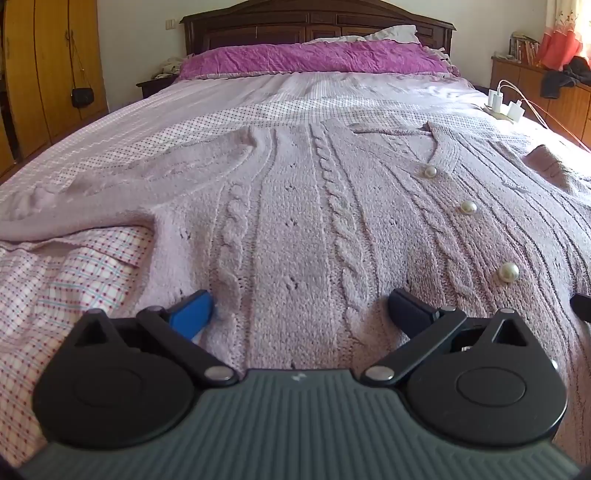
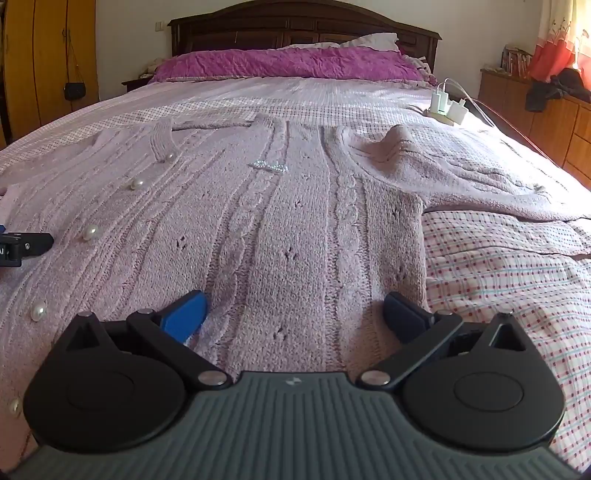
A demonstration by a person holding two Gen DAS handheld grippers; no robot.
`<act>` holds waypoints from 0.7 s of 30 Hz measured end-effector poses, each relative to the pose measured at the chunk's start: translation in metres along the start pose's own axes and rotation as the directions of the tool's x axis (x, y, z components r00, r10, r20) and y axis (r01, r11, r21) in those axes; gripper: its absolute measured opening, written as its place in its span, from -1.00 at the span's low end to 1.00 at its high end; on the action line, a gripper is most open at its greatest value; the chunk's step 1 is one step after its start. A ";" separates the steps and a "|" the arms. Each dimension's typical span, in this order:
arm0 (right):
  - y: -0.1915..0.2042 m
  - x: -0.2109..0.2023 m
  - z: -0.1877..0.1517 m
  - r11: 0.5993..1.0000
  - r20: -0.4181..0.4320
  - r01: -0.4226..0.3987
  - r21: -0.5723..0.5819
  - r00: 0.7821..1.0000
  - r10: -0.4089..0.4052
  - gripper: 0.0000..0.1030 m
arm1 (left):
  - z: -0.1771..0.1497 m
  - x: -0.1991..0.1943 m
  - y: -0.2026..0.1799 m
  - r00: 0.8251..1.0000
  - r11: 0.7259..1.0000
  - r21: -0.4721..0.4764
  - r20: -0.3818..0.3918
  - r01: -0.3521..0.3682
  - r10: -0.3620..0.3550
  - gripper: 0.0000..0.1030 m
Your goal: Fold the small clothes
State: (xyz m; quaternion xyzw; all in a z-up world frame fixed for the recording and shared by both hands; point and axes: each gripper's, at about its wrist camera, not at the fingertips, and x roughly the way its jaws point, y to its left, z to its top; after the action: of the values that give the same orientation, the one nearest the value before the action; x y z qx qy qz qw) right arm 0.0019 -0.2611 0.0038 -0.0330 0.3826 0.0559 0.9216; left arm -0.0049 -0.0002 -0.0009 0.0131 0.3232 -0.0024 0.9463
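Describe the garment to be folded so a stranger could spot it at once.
On the big bed with the dark wooden headboard lies a pale pink cable-knit cardigan, spread flat at the near end. Unlike the checked sheet beneath, it is fuzzy and carries a row of pearl buttons.

The cardigan (image 1: 295, 221) is a fuzzy, matt pale-pink cable knit with glossy pearl-like buttons (image 1: 508, 272). Beneath it the bedsheet (image 1: 74, 280) is thin checked woven cloth, softly creased. The pillow (image 1: 314, 57) wears crinkled magenta fabric. The headboard (image 1: 317, 22) is dark polished wood; the wardrobe (image 1: 48, 62) a glossy orange-toned wood. The left gripper (image 1: 301, 310) is matt black plastic with shiny metal rivets, ribbed grey body and one smooth blue fingertip (image 1: 192, 314).
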 end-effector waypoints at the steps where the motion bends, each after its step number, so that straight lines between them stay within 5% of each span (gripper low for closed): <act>1: 0.000 -0.002 -0.001 1.000 0.000 0.001 -0.001 1.000 -0.001 1.00 | -0.002 -0.001 -0.001 1.000 1.000 0.000 0.004 -0.001 0.001 1.00; 21: 0.004 -0.014 -0.013 1.000 0.004 0.015 -0.013 1.000 -0.015 1.00 | -0.002 0.001 0.000 1.000 1.000 -0.001 0.008 0.001 -0.001 1.00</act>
State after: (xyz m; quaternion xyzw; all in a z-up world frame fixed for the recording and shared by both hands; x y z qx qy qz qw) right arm -0.0172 -0.2600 0.0047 -0.0418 0.3800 0.0518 0.9226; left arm -0.0056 0.0001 -0.0028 0.0123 0.3195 -0.0025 0.9475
